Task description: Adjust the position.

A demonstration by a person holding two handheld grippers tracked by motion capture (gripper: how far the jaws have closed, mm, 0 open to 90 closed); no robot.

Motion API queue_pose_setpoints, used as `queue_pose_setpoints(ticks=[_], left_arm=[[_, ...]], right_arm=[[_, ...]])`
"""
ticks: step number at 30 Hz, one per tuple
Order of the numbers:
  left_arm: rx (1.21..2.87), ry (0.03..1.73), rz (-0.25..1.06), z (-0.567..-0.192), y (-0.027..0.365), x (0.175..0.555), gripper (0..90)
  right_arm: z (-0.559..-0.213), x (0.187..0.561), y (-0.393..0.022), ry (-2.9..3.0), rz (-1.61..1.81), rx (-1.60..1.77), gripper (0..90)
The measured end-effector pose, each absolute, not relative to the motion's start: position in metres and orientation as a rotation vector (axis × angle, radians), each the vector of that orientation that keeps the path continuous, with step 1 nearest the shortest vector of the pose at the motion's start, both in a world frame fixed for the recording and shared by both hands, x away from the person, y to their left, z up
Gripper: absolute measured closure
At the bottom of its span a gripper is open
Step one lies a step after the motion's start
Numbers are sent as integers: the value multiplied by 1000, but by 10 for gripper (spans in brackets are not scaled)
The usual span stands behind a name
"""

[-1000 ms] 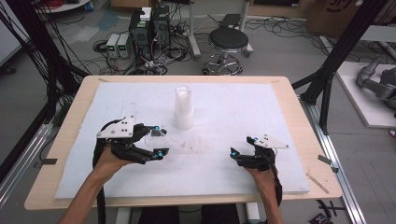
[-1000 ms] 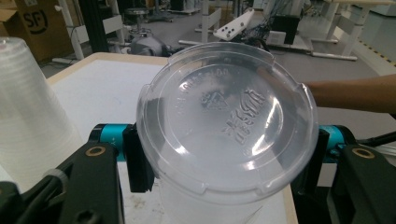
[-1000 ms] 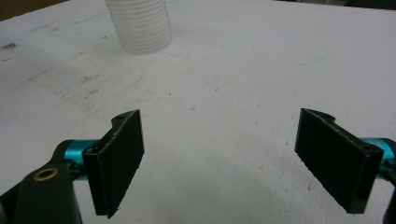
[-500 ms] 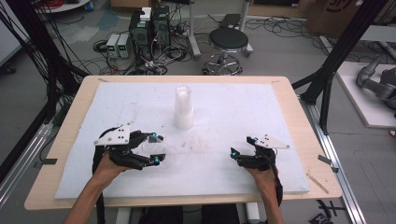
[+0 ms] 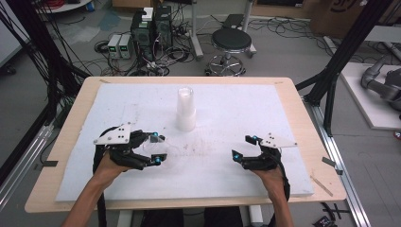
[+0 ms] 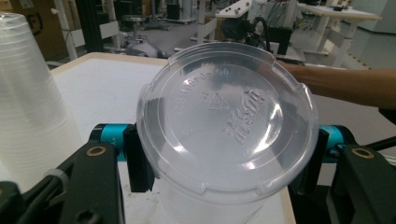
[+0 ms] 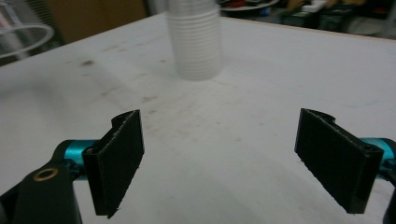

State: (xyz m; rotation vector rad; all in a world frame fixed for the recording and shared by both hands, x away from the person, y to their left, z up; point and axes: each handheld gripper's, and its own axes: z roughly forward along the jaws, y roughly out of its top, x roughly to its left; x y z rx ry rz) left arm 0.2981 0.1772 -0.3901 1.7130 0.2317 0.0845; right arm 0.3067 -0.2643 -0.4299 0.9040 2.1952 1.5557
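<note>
Left claw [image 6: 224, 154] clamps a clear cup [image 6: 226, 126], now drawn back from the stack [image 5: 186, 109]; right claw [image 7: 233, 163] stands apart, empty.

A: How many clear plastic cups are on the white-covered wooden table [image 5: 283, 99]?

B: One tall stack of nested clear plastic cups [image 5: 185, 109] stands on the table; how many are in it I cannot tell. One single clear plastic cup [image 6: 226, 126] lies apart, near that stack.

A: And hand-held grippers?

B: Two black ones: the left hand-held gripper [image 5: 160, 149] and the right hand-held gripper [image 5: 243, 146], one to each side of the stack. Beyond the table, one round black stool [image 5: 231, 40].
</note>
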Motion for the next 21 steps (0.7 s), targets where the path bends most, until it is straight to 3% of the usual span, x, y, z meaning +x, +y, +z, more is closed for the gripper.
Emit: queue_pose_setpoints(ticks=[21], left_arm=[[1633,138,40,-383,145,304,393]], right_arm=[[-386,309,-211,2399,1822,439,157]])
